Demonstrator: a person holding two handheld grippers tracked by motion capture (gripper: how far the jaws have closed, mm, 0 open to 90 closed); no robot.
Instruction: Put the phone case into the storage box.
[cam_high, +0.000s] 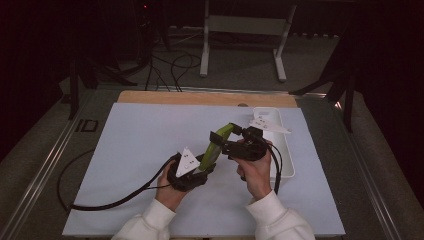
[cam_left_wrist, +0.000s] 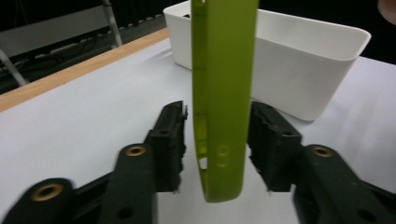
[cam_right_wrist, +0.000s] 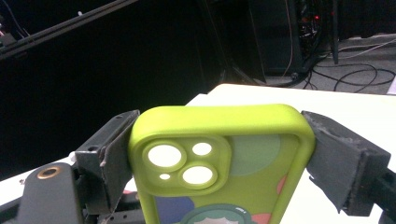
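The lime-green soft plastic phone case (cam_high: 216, 145), with its camera cut-outs and a coloured pattern on the back, hangs in the air above the pale blue table mat (cam_high: 130, 150), just in front of the white rectangular plastic bin (cam_high: 284, 150). My right gripper (cam_high: 234, 144) is pinching it across its width near the camera end: in the right gripper view both grey padded jaws press on the case's long edges (cam_right_wrist: 219, 154). My left gripper (cam_high: 200, 167) sits at the lower end of the case, and its jaws stand spread, with the case's thin edge (cam_left_wrist: 222, 107) between them and a visible gap on each side, so that hand bears none of the load.

I take this to be a handover, with the right gripper now carrying the case alone. To do it well I would keep the right grip firm but not so hard that the soft shell bows, and draw the left gripper (cam_left_wrist: 219, 154) straight back along the line of the case, so the ribbed pads (cam_left_wrist: 170, 140) do not catch its lower corner and twist it. Only once the left jaws are free of the case would I swing the right hand towards the bin, holding the case level with its rim (cam_left_wrist: 327, 28) rather than tilted.
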